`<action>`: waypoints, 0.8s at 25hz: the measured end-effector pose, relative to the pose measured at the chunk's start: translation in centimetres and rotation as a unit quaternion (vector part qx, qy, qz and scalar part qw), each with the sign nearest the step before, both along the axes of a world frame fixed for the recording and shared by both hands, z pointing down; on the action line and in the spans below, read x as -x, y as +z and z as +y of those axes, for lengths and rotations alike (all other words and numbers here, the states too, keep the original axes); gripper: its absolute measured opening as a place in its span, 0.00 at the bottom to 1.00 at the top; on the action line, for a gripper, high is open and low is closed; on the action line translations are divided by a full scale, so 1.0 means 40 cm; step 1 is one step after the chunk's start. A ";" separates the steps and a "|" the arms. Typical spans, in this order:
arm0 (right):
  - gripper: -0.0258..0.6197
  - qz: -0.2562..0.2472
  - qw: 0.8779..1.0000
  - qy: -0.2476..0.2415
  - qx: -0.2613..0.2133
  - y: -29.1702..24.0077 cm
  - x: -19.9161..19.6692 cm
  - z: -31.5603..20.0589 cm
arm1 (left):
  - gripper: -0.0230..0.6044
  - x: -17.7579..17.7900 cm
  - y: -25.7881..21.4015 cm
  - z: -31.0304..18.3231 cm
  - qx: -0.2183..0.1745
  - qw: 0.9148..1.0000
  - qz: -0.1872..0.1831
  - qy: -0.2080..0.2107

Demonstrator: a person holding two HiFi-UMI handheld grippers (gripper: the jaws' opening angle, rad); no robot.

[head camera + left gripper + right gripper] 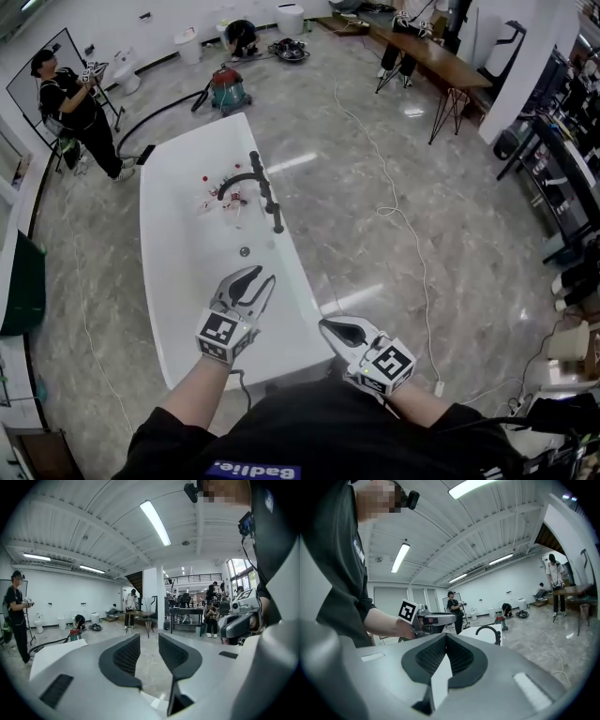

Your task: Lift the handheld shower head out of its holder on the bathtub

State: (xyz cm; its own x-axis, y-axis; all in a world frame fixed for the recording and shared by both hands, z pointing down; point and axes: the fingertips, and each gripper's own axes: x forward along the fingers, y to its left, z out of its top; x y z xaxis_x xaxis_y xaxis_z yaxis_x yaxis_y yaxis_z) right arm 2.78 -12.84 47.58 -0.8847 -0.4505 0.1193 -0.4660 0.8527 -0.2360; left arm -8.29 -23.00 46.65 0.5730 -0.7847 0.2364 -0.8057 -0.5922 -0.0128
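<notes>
The white bathtub (pixel 173 178) runs away from me in the head view. A black faucet (pixel 242 178) arches over its right rim. The black handheld shower head (pixel 273 210) rests in the row of black fittings along that rim. My left gripper (pixel 257 278) hovers over the tub's near end, short of the fittings, open with nothing between its fingers (pixel 149 643). My right gripper (pixel 329 325) is off the tub's near right corner, shut and empty (pixel 445 640). Its view catches the faucet (pixel 490 632) ahead.
Small red-and-white items (pixel 220 197) lie inside the tub near a drain (pixel 244 251). A vacuum cleaner (pixel 227 89) with a black hose stands beyond the tub's far end. A person (pixel 75 108) stands at far left. A cable (pixel 403 216) trails over the marble floor at right.
</notes>
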 end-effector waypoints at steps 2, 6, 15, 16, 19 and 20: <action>0.04 0.003 1.000 0.005 0.005 0.010 -0.006 -0.008 | 0.22 0.006 0.014 -0.037 0.003 1.000 -0.005 -0.001; 0.04 0.009 1.000 0.012 0.014 0.035 -0.011 -0.025 | 0.24 0.021 0.055 -0.112 0.006 1.000 -0.014 -0.001; 0.04 0.014 0.999 0.033 0.034 0.086 -0.057 -0.080 | 0.30 0.047 0.179 -0.293 0.043 0.998 -0.032 -0.024; 0.04 0.014 0.999 0.036 0.037 0.092 -0.066 -0.087 | 0.31 0.048 0.200 -0.315 0.050 0.998 -0.034 -0.027; 0.04 0.017 0.998 0.043 0.048 0.116 -0.095 -0.104 | 0.34 0.047 0.260 -0.374 0.069 0.996 -0.041 -0.031; 0.04 0.019 0.997 0.045 0.052 0.125 -0.106 -0.109 | 0.34 0.045 0.277 -0.392 0.073 0.996 -0.044 -0.033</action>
